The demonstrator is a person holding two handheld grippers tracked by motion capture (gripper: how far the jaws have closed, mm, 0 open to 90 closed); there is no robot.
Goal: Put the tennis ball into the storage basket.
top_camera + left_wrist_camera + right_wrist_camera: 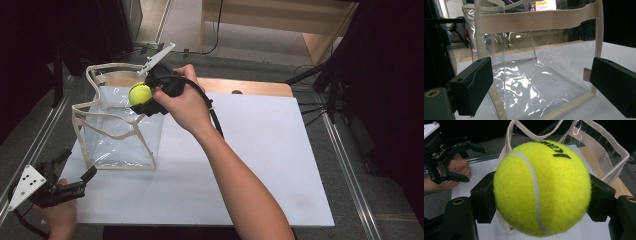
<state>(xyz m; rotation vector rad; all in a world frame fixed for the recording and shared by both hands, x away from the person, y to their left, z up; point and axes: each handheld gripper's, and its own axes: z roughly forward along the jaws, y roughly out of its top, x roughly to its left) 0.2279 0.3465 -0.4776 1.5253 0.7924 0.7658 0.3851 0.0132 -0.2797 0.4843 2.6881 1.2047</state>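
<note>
White board (pixel 260 165) covers the table, with dark floor and metal rails around it and a wooden edge at the far side. On its left part stands a clear plastic bag (pixel 120 135) trimmed in cream webbing, its top open. The right gripper (pixel 150 97) holds a yellow tennis ball (pixel 140 93) between its jaws, pressed from both sides, above the bag's open mouth at its far rim. Near the board's front left corner, the left gripper (pixel 75 167) points at the bag, jaws wide apart with nothing between them, well short of the webbing.
</note>
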